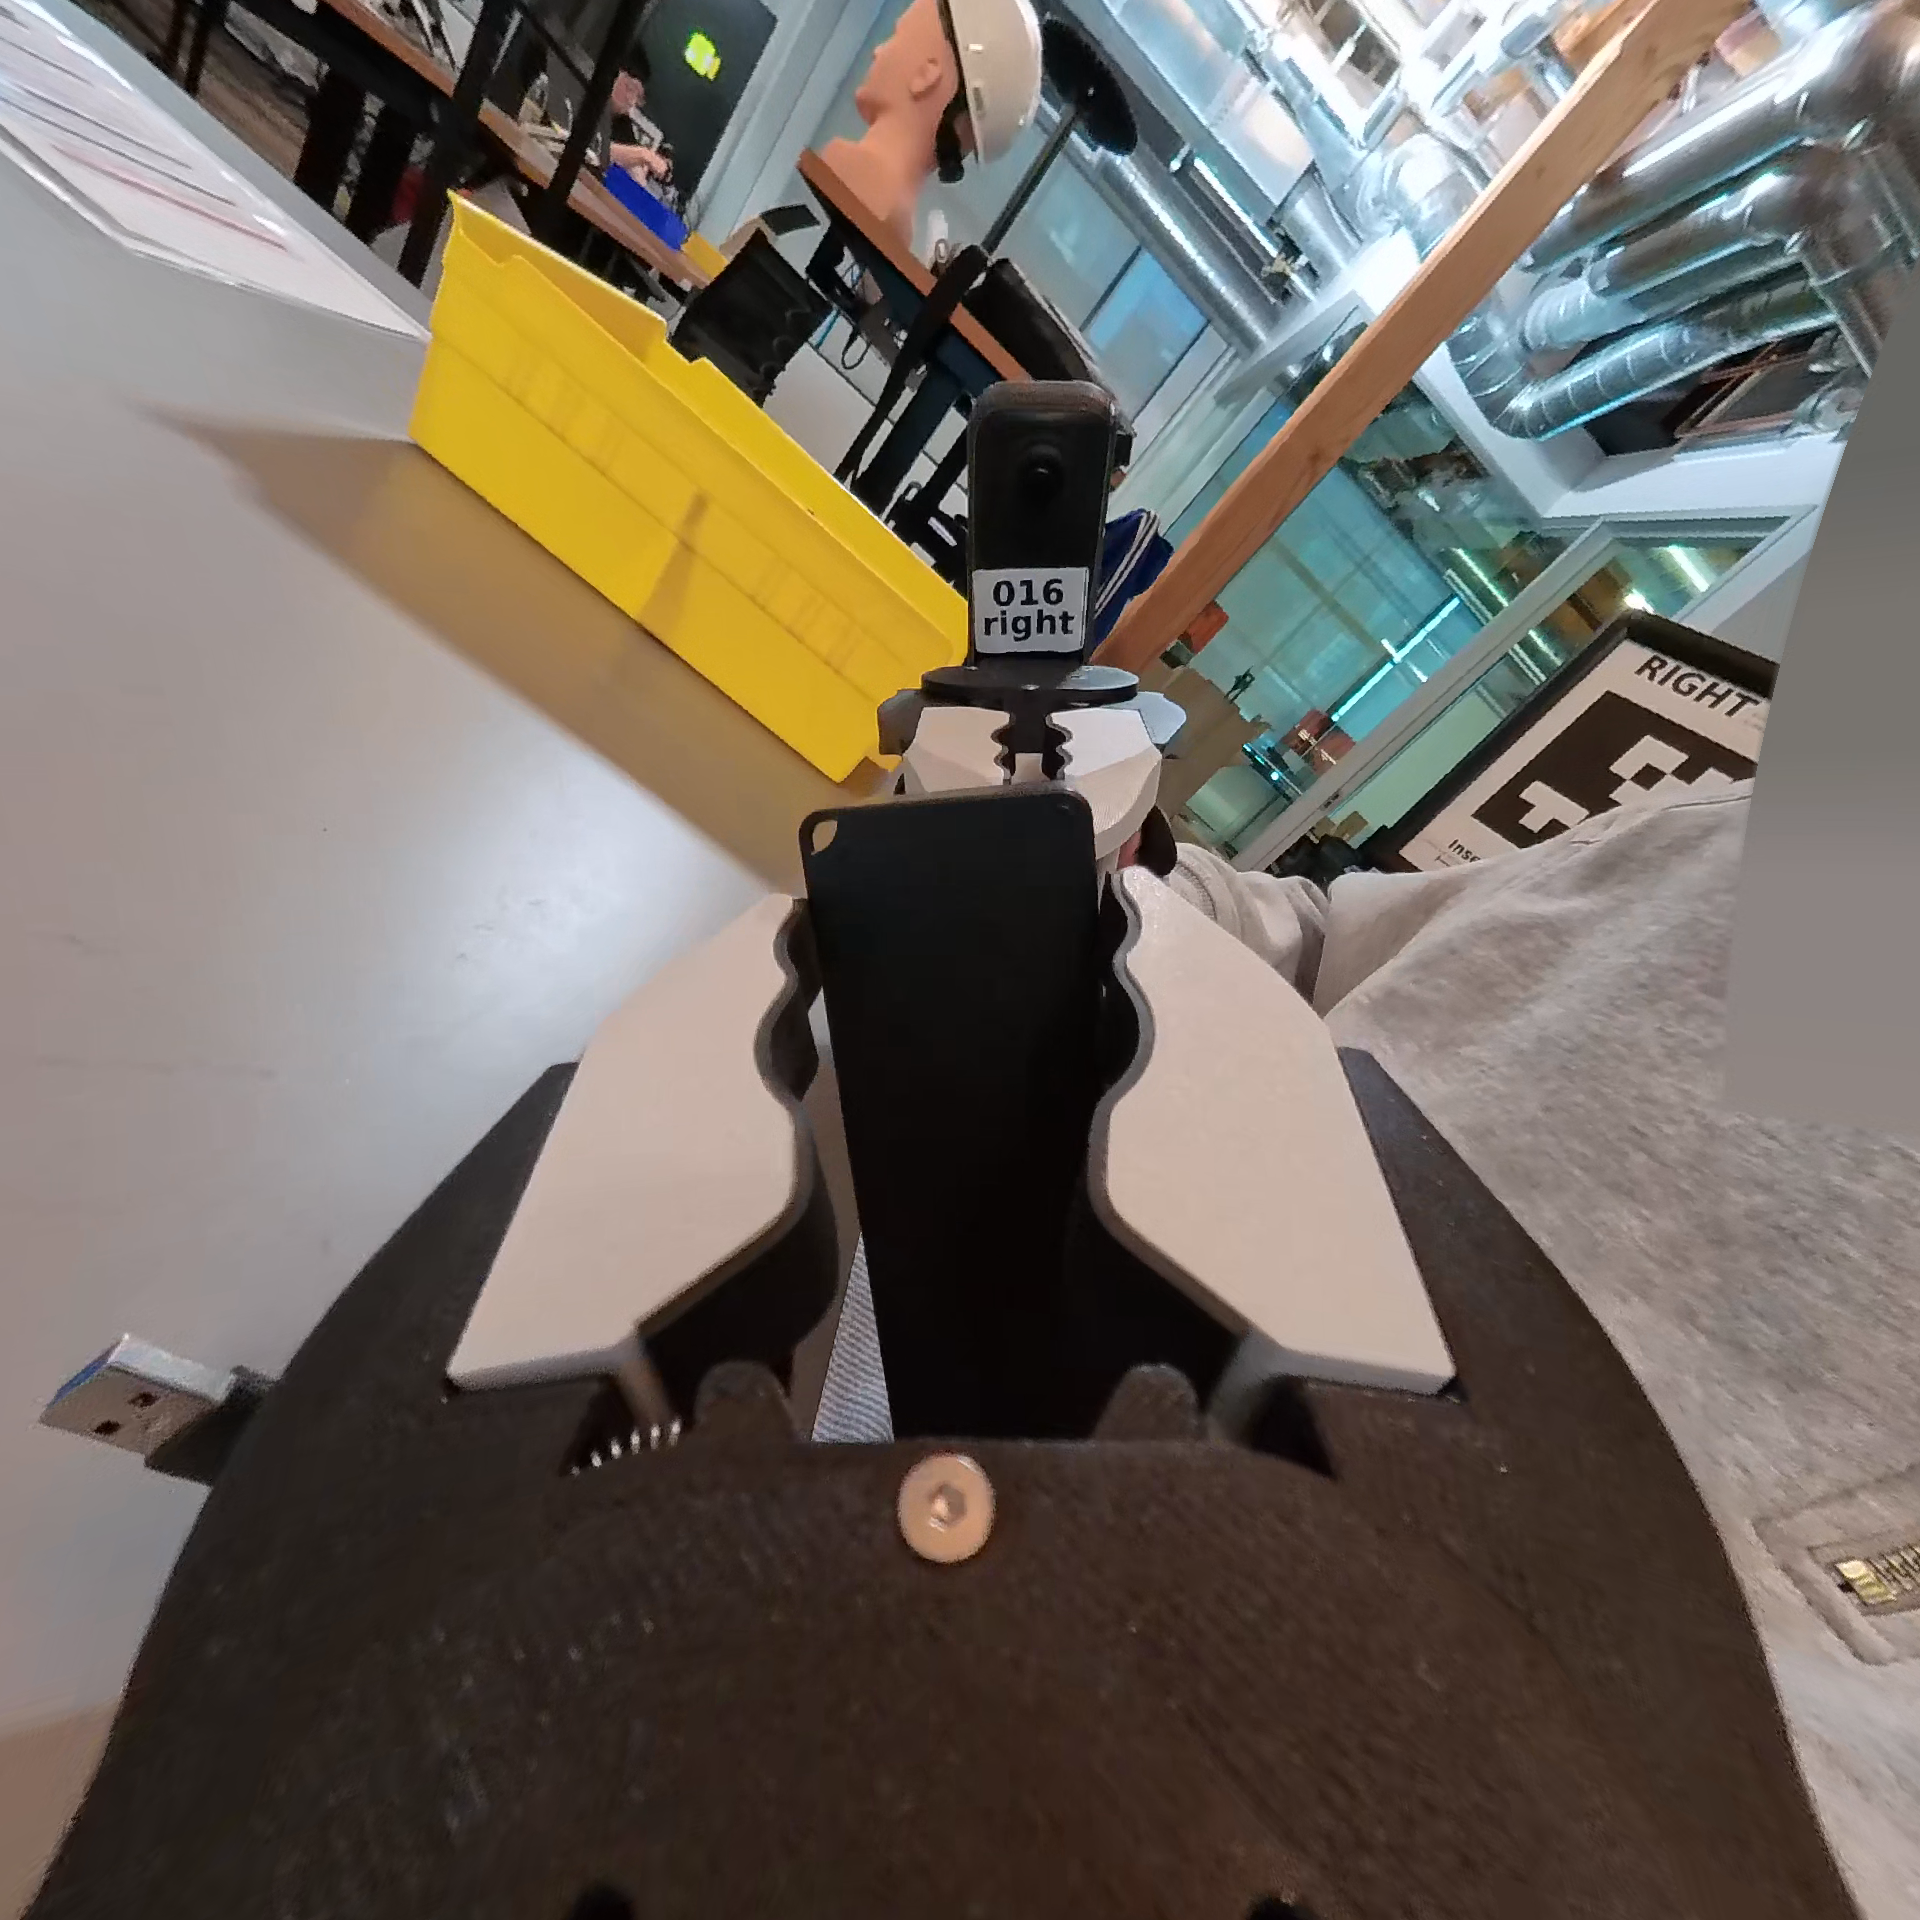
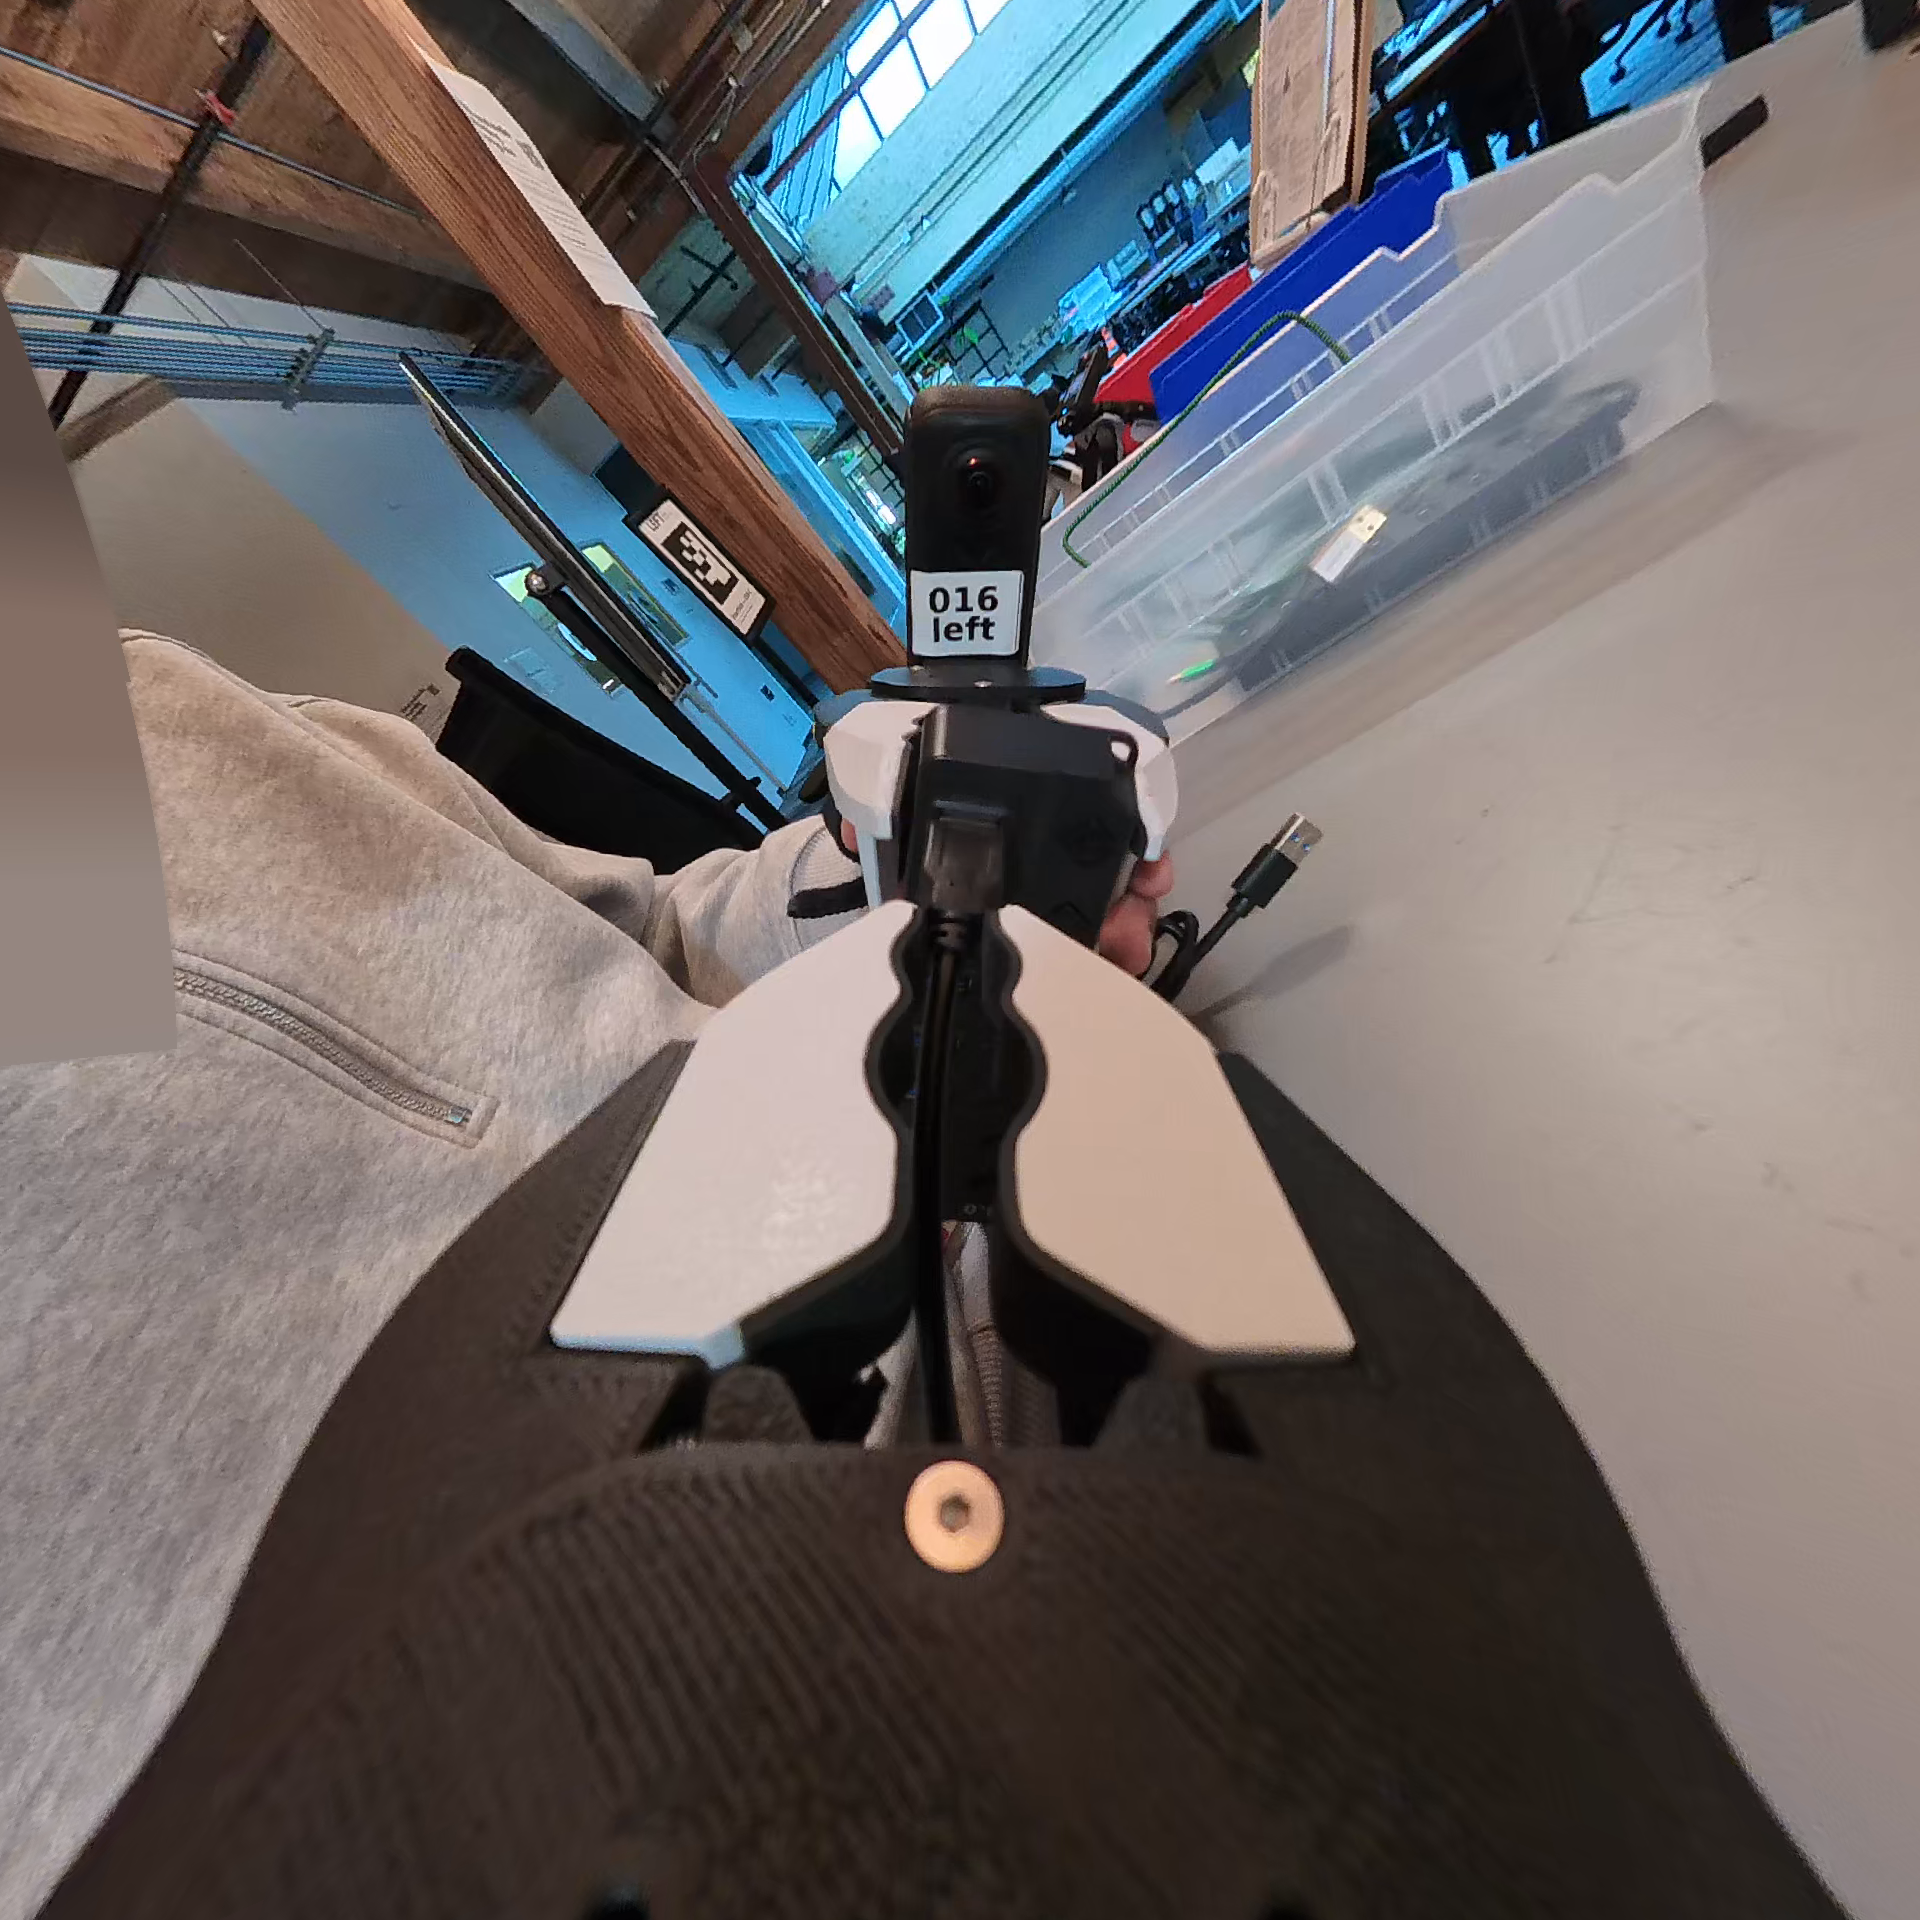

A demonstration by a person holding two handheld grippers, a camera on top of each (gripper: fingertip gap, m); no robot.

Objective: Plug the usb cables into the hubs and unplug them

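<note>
My left gripper (image 1: 956,914) is shut on a flat black hub (image 1: 956,1091), which it holds end-on above the grey table (image 1: 260,831). My right gripper (image 2: 956,920) is shut on a thin black usb cable (image 2: 940,1091). The cable's plug (image 2: 961,857) meets the end face of the hub (image 2: 1081,810); how deep it sits is hidden. The two grippers face each other closely: the right gripper (image 1: 1023,748) shows beyond the hub, and the left gripper (image 2: 862,779) shows beyond the plug. A second usb plug on a black cable (image 2: 1273,857) lies on the table; it also shows in the left wrist view (image 1: 135,1392).
A yellow bin (image 1: 665,540) stands on the table beyond the grippers. A clear bin (image 2: 1455,416) with cables, and blue bins behind it, stand on the other side. A person's grey sleeve (image 1: 1558,1143) lies close alongside. A paper sheet (image 1: 125,166) lies farther off. Both grippers' tips are close together, under 4 cm apart.
</note>
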